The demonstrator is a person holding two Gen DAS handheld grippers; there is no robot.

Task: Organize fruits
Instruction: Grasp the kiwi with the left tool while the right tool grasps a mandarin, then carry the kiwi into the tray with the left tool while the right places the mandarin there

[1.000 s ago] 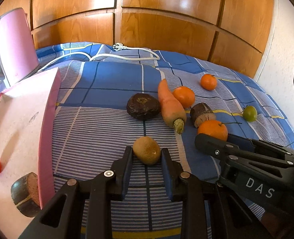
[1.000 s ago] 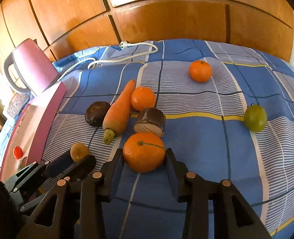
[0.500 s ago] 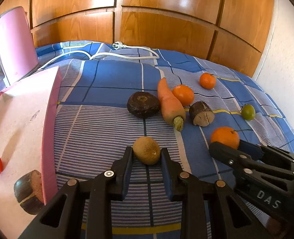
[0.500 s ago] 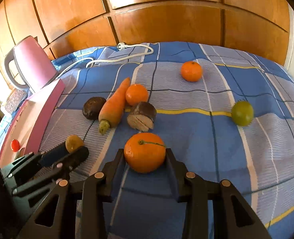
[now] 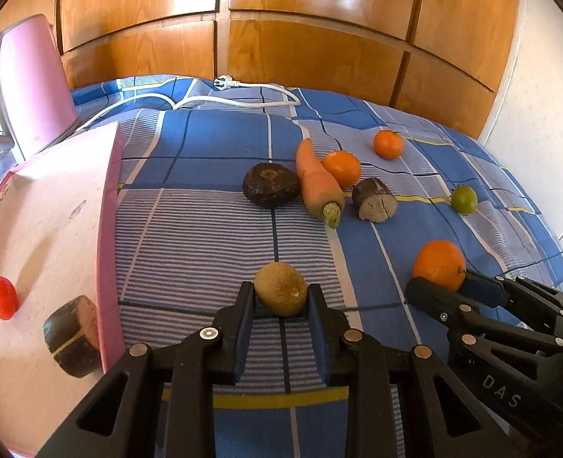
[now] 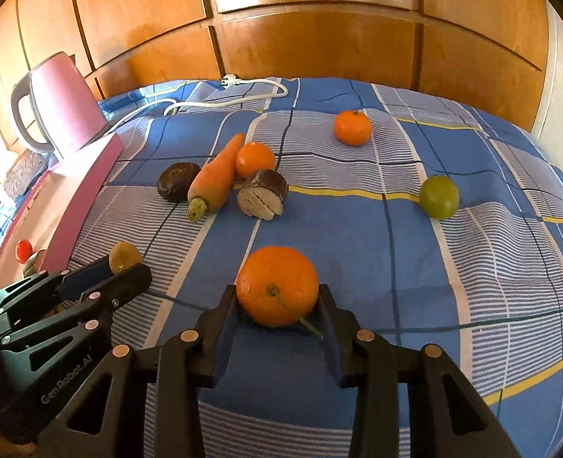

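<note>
Jaws: L gripper (image 5: 280,301) clamps kiwi (image 5: 280,293), R gripper (image 6: 277,305) clamps orange (image 6: 277,291), carried rightward since.

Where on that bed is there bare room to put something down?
Bare cloth lies between the kiwi, the pink tray and the beet; more between the held orange and the lime. The carrot cluster is crowded.
</note>
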